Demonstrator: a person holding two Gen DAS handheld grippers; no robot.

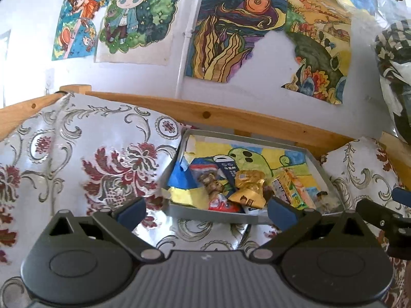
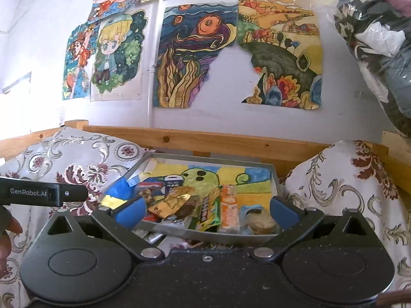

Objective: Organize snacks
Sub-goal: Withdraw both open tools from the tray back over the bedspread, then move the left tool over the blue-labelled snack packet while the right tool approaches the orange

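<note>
A grey tray lined with a painted sheet holds a pile of snacks. Among them are a gold foil packet, a green-yellow bar, an orange-white bar, a round biscuit pack and a red packet. My left gripper hovers open just before the tray's near wall, nothing between its blue pads. My right gripper also stands open at the tray's near edge, empty. The left gripper's body shows at the right view's left side.
The tray rests on a floral cloth that bulges up on both sides. A wooden rail runs behind it, below a wall of drawings. A bag of clothes hangs at the upper right. A hand shows at left.
</note>
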